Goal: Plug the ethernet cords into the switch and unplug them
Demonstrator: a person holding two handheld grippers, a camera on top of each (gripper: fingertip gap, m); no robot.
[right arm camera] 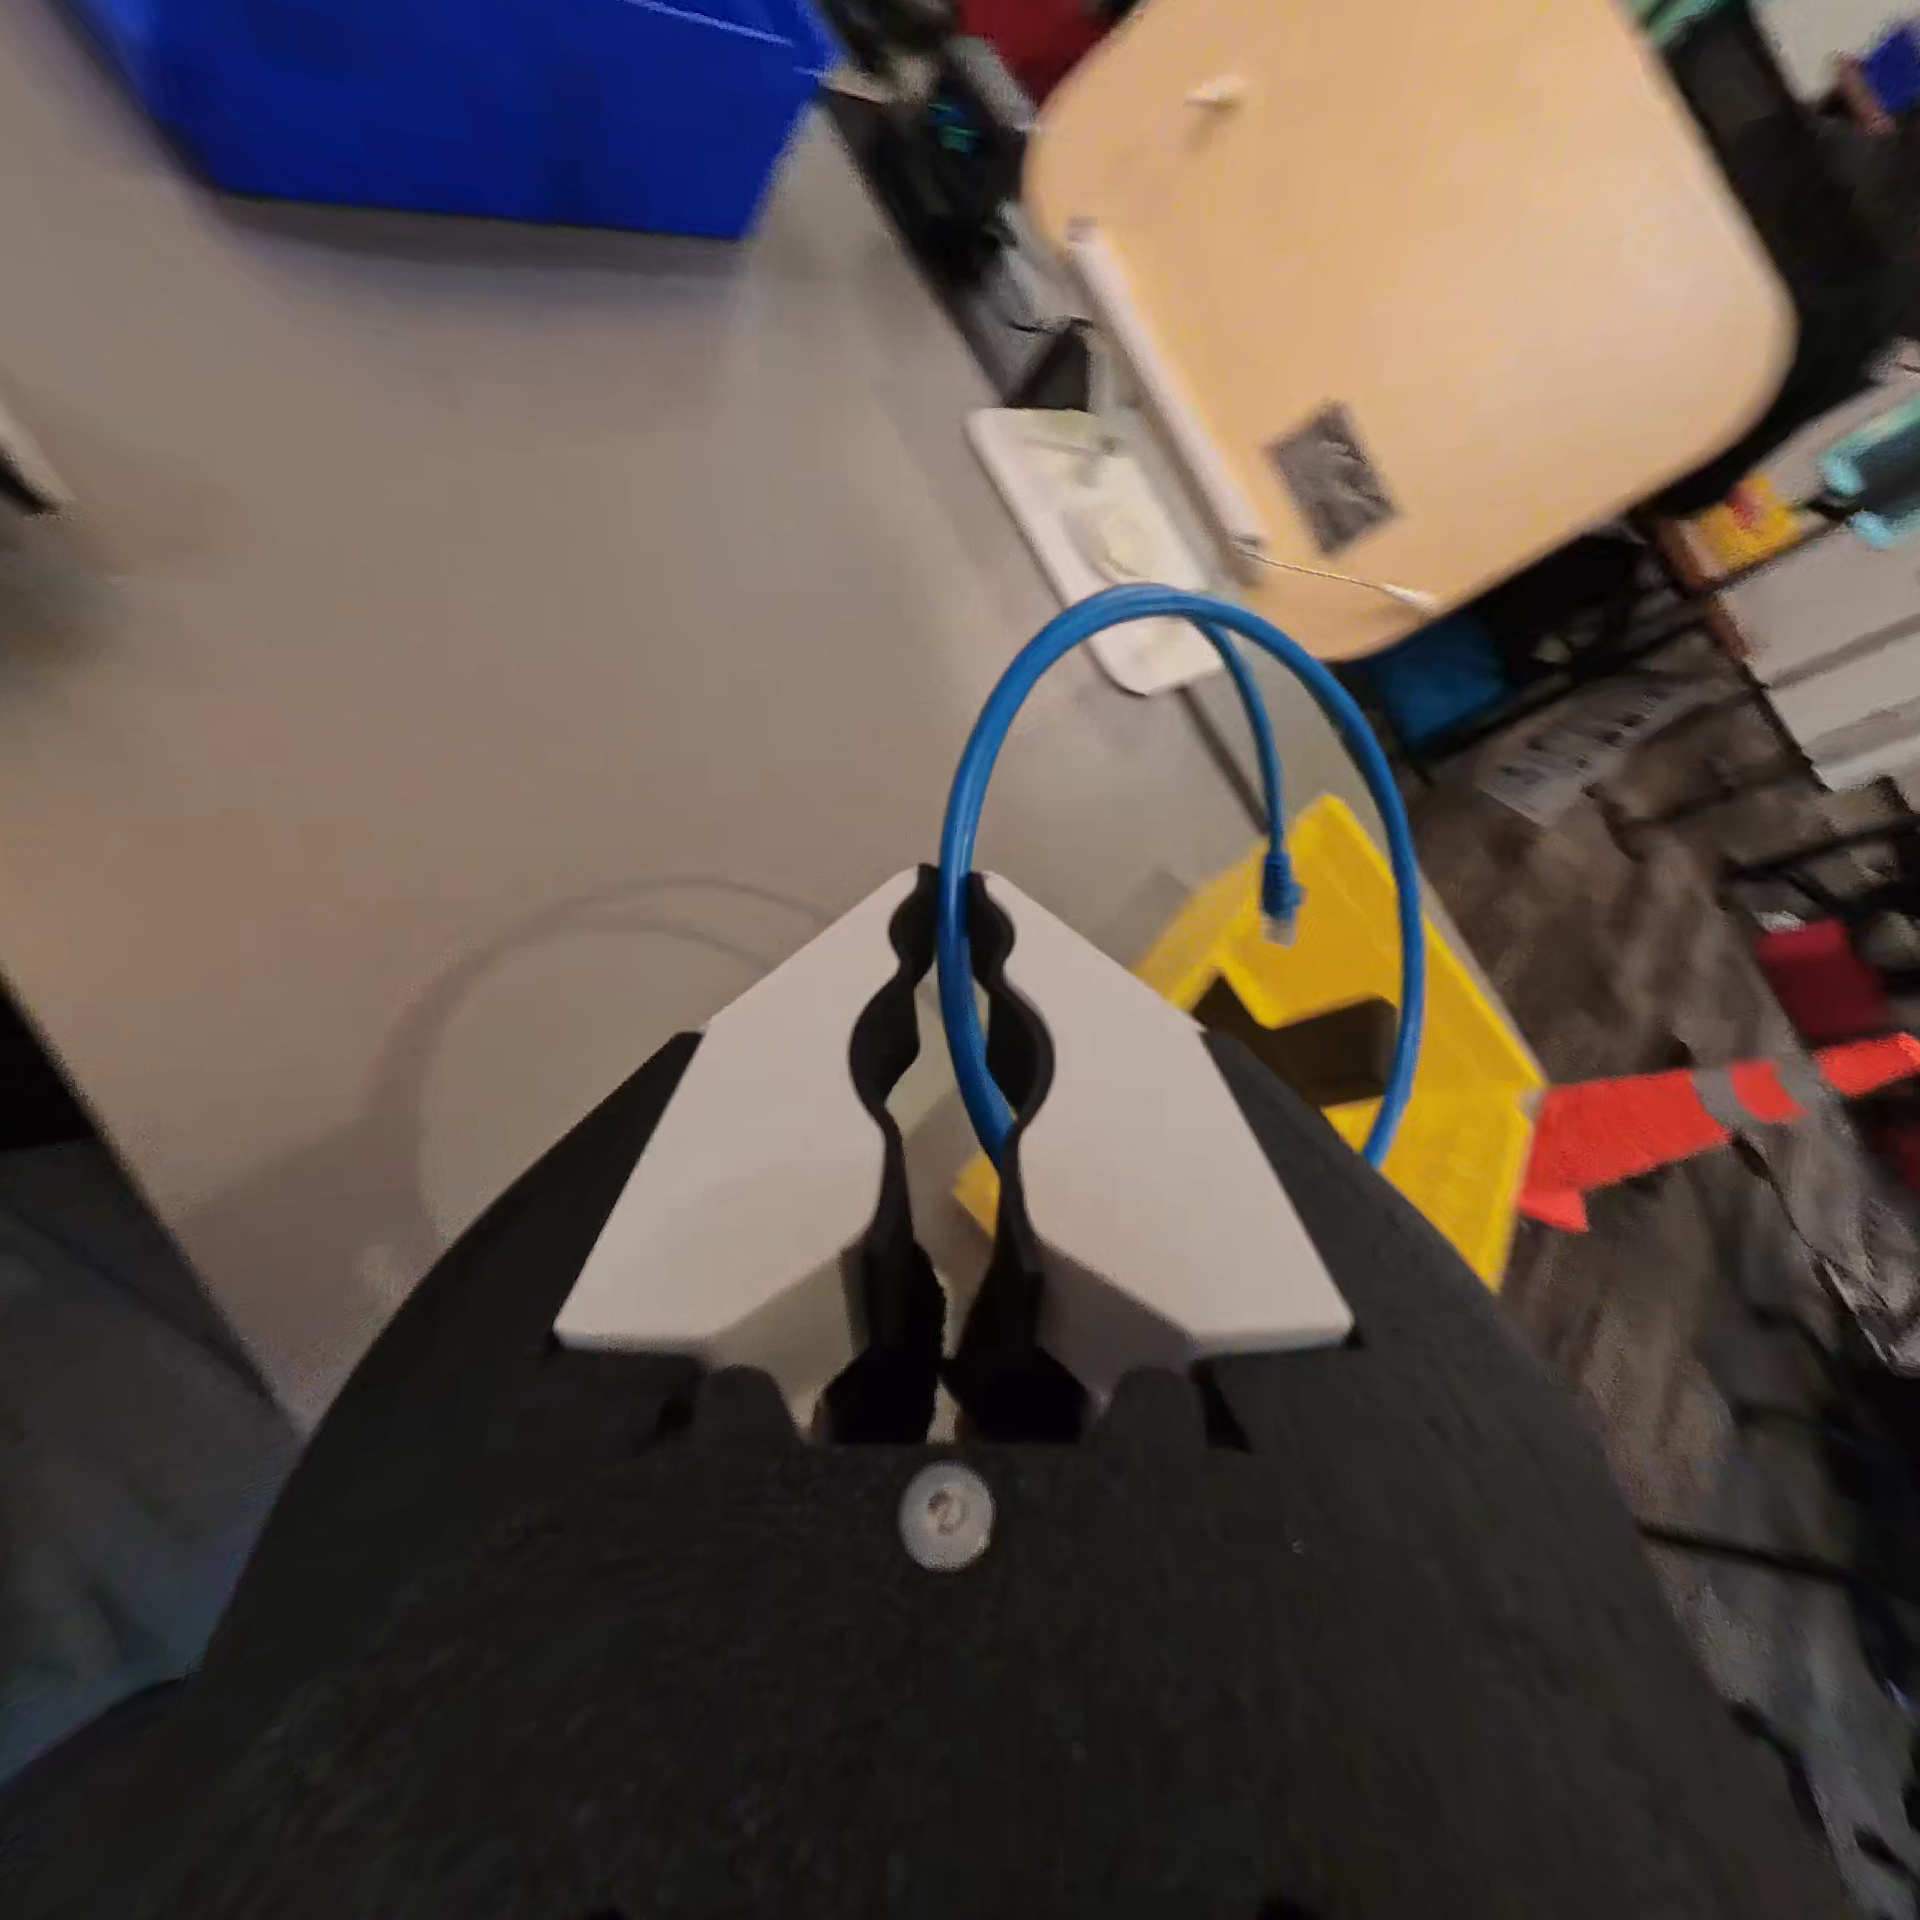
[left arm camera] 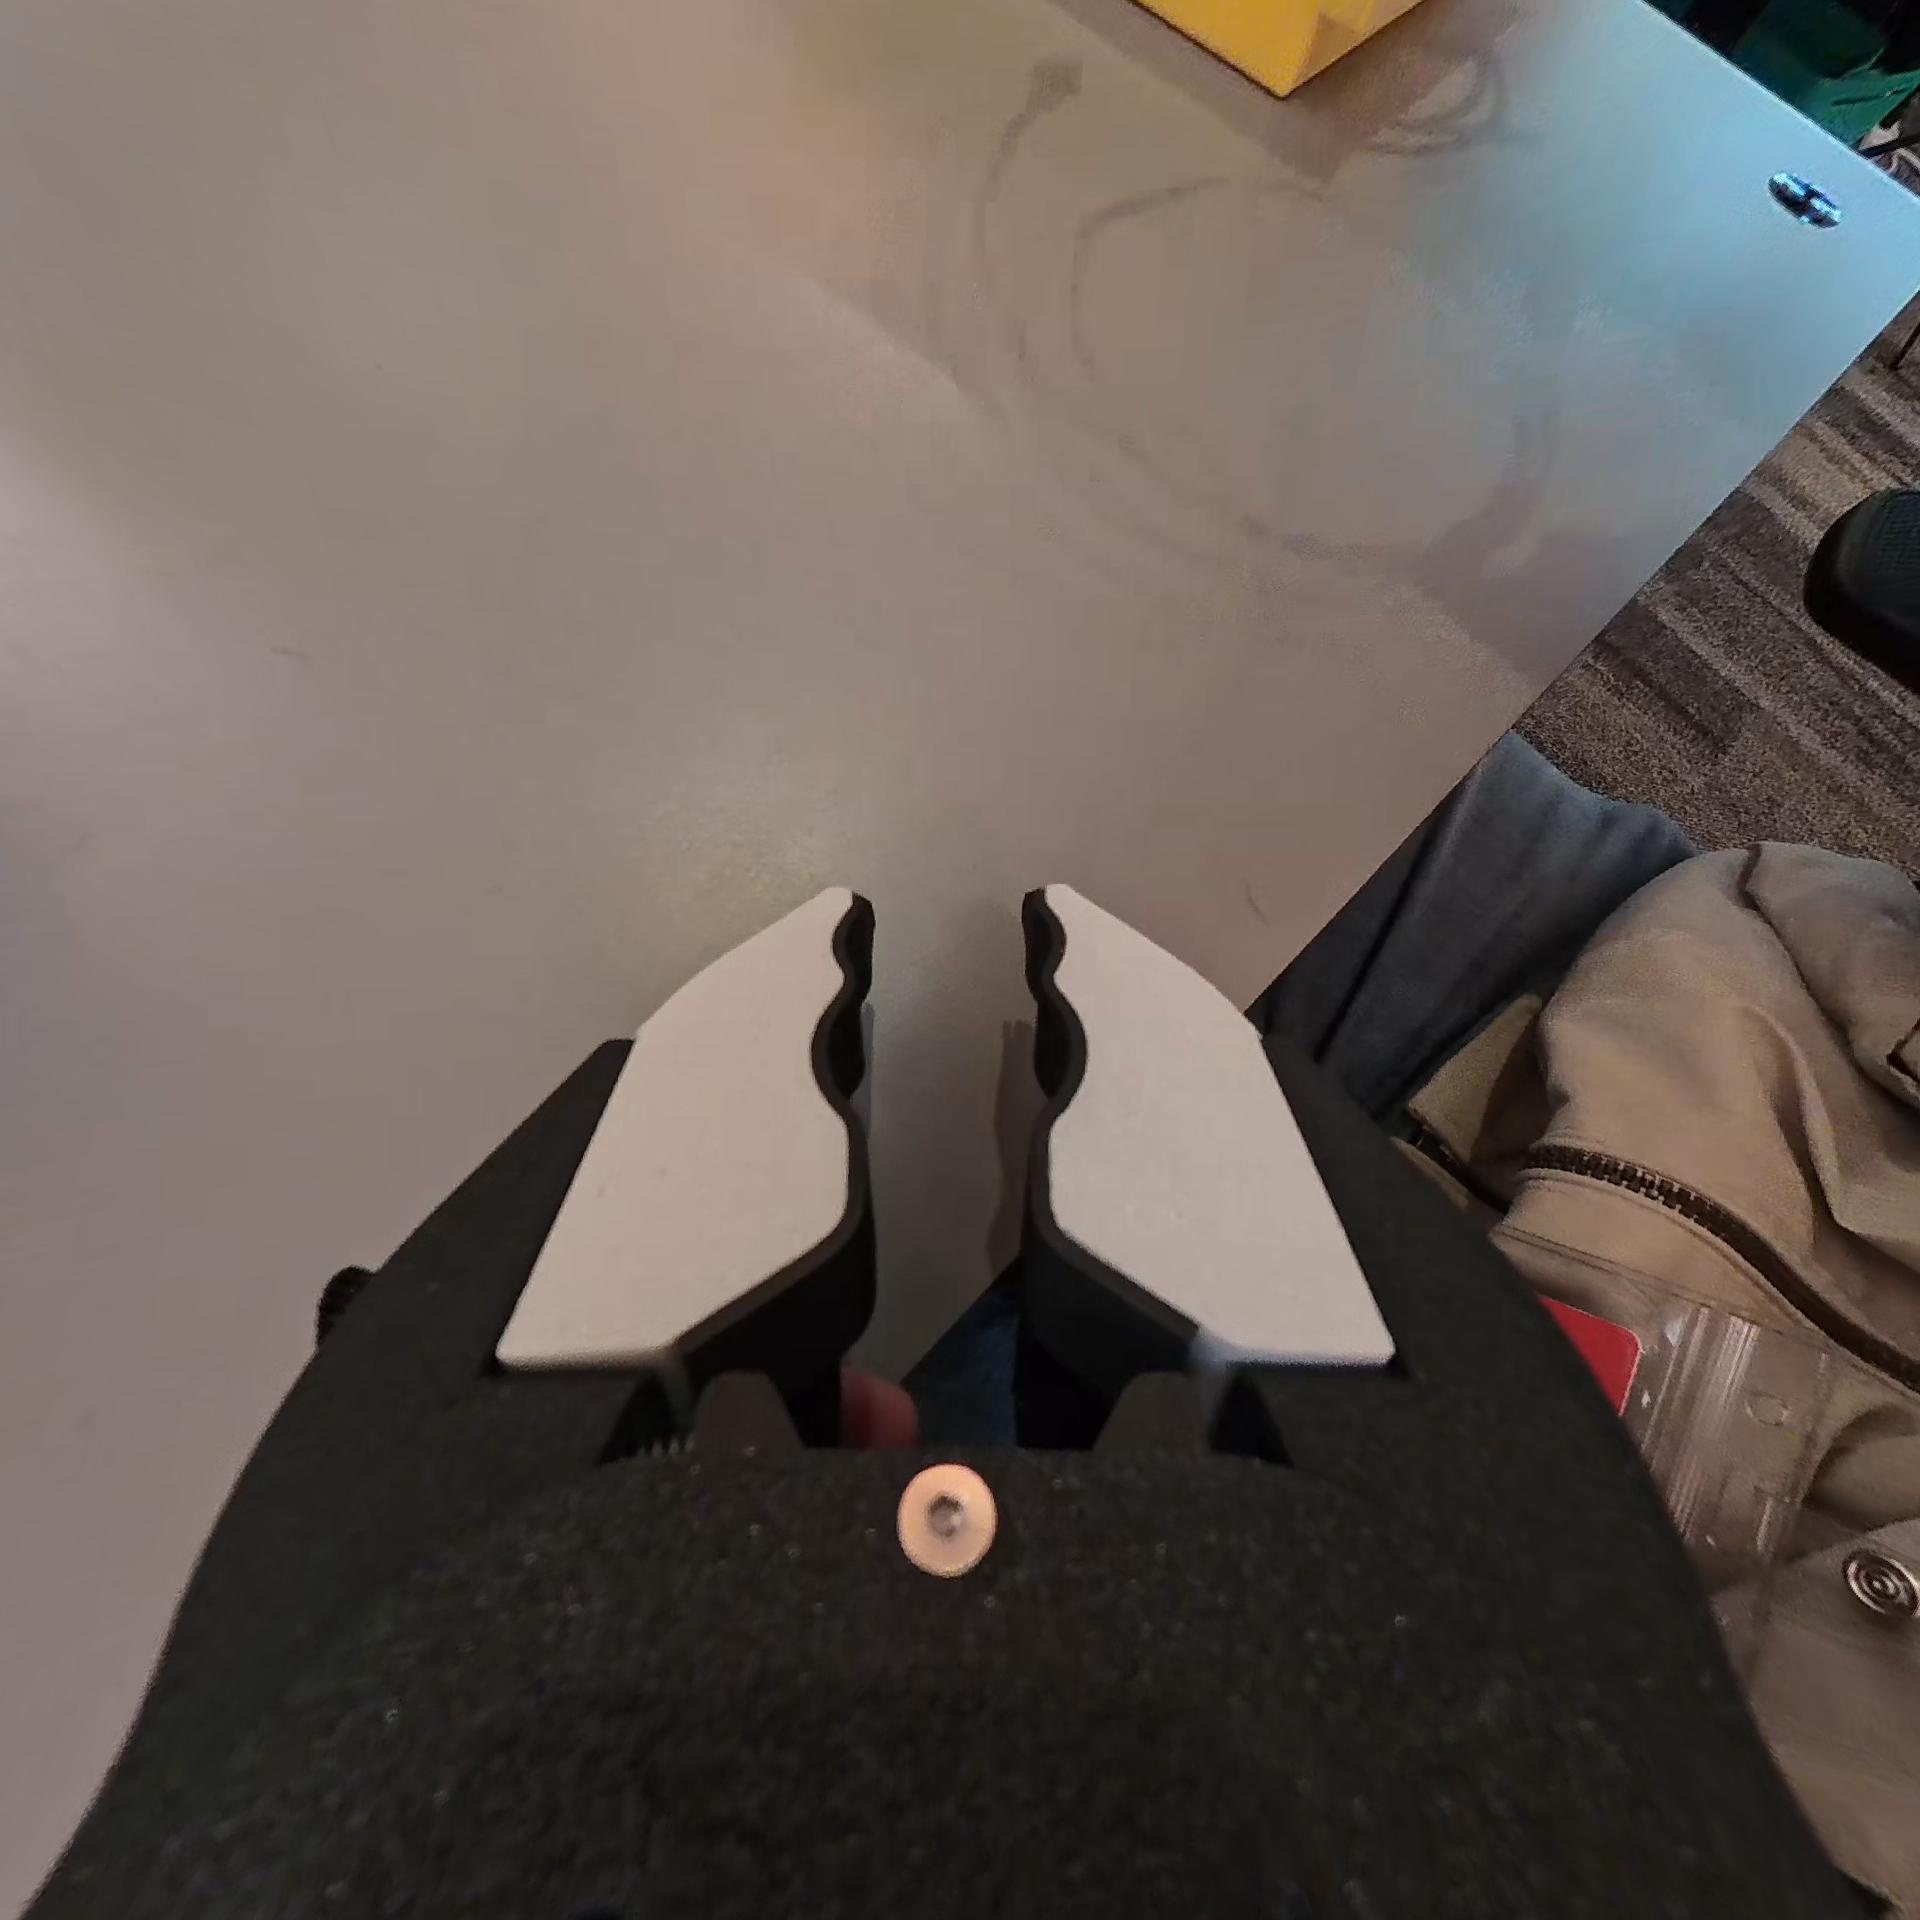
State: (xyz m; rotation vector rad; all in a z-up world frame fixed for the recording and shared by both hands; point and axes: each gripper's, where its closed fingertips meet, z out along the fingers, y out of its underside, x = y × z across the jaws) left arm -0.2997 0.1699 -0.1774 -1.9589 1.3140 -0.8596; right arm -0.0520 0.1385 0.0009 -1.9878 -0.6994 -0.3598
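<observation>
My left gripper [left arm camera: 948,914] hovers over the bare grey worktop [left arm camera: 520,468], jaws parted and empty. My right gripper [right arm camera: 948,883] pinches a looped blue ethernet cord [right arm camera: 1392,831], its plug dangling above a yellow bin [right arm camera: 1455,1132].

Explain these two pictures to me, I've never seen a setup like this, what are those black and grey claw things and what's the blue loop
Each picture comes from a camera mounted on a hand-held gripper, looking forward along its two grey fingers. A person holds one gripper in each hand; there is no robot arm.

The left wrist view shows the left gripper open and holding nothing, over a bare grey table. The person's beige jacket shows at the right.

The right wrist view shows the right gripper closed on a blue ethernet cord. The cord curls up into a loop, and its free plug hangs in the air, attached to nothing. Below it sits a yellow bin; a blue bin stands farther back. No switch appears in either picture.
</observation>
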